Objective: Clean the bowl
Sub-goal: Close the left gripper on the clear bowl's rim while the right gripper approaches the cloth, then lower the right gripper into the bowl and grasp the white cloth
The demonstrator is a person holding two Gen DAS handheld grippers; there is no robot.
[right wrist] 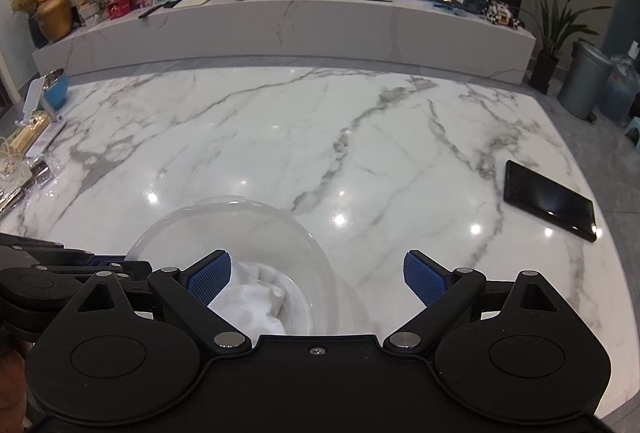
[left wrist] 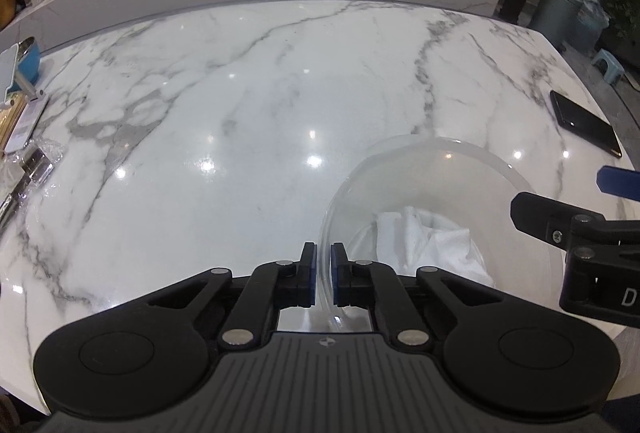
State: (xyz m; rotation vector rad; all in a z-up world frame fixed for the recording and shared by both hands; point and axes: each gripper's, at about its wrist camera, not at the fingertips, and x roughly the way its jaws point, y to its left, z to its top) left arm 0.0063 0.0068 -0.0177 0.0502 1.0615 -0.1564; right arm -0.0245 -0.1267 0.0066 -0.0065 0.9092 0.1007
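We see a clear bowl [left wrist: 432, 201] standing on the near part of the marble table [left wrist: 248, 105], a crumpled white cloth [left wrist: 424, 241] lying inside it on its bottom; our left gripper [left wrist: 324, 269] has its two blue-padded jaws pressed together on the bowl's left rim, one pad outside the wall and one inside; our right gripper [right wrist: 316, 275] hangs over the bowl's near right side with its jaws spread wide and nothing between them, its left pad above the cloth [right wrist: 256, 301] and its right pad over bare marble beside the bowl [right wrist: 236, 233]. In the left wrist view the right gripper's black linkage comes in from the right edge, just beside the bowl's right wall. A dark phone [right wrist: 550, 201] lies flat near the table's right edge, well apart from the bowl; at the far left a blue cup [right wrist: 56, 89] stands behind a white stand [right wrist: 34, 99], with packaging clutter nearer along that left edge.
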